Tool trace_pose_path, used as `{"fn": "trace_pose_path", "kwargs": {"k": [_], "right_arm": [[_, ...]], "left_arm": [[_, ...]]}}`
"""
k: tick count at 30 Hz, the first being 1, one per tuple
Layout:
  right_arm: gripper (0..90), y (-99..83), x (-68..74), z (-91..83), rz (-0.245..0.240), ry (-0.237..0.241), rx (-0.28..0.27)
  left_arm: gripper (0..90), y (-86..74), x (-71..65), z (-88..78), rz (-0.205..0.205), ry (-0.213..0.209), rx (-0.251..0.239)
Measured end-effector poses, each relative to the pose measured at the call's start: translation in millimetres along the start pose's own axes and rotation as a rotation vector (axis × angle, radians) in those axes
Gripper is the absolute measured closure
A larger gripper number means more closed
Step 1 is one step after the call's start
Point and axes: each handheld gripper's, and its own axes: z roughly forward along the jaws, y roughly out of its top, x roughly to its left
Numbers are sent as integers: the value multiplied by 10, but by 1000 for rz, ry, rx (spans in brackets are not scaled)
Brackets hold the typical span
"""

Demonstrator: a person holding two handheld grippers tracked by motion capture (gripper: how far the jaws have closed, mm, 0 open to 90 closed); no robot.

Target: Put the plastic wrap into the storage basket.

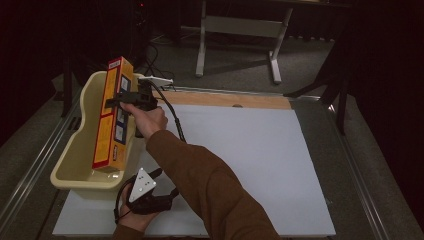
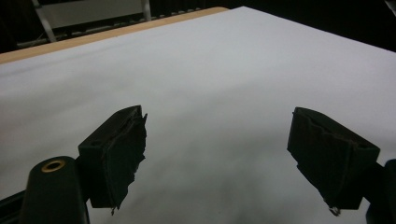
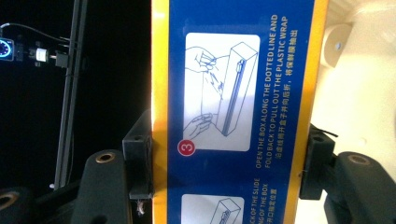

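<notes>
White table point(image 1: 250, 160) before us; our right gripper point(image 1: 131, 100) clamps the box point(image 1: 113, 115) upright, long axis leaning far-right over the tub point(image 1: 75, 150); left gripper point(image 1: 142, 192) gapes wide.

Tub point(image 1: 75, 165) at table's point(image 1: 260, 165) left edge, box point(image 1: 111, 117) standing tilted inside it, far end above the rim

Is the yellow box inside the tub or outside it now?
Partly inside: the yellow box leans with its lower end within the cream tub, its top above the rim, held by the right tool.
</notes>
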Motion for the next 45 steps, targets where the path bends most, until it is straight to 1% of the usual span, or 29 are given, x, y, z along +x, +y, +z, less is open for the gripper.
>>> {"fn": "trace_pose_path", "kwargs": {"k": [3,7,14,17,21,23,29,33,39,41,43,45], "right_arm": [[387,-22,10,18,-7,-6,1],[387,-35,22,26,-8,-13,0],[386,-76,34,34,-13,-19,6],[385,-105,26,49,-7,-19,15],[385,-151,-15,71,21,-9,19],[385,-151,-24,82,33,-14,20],[386,-134,-27,78,41,-21,6],[387,-155,-17,91,41,-29,-9],[386,-219,22,109,8,-42,-66],[386,-229,29,123,-6,-62,-70],[386,-236,26,140,-9,-74,-68],[385,-233,1,146,15,-78,-48]], "left_arm": [[191,1,5,-5,-6,-1,-5],[191,4,-2,-7,5,1,-4],[191,6,-5,-17,3,0,-10],[191,5,-9,-19,2,2,-14],[191,9,-9,-31,8,3,-17],[191,11,-9,-36,6,3,-19],[191,11,-10,-35,10,1,-19],[191,13,-17,-31,11,-3,-20],[191,12,-11,-41,5,-2,-26],[190,13,-12,-40,6,-3,-25],[190,14,-13,-41,8,-5,-26],[191,14,-13,-40,7,-6,-25]]}}
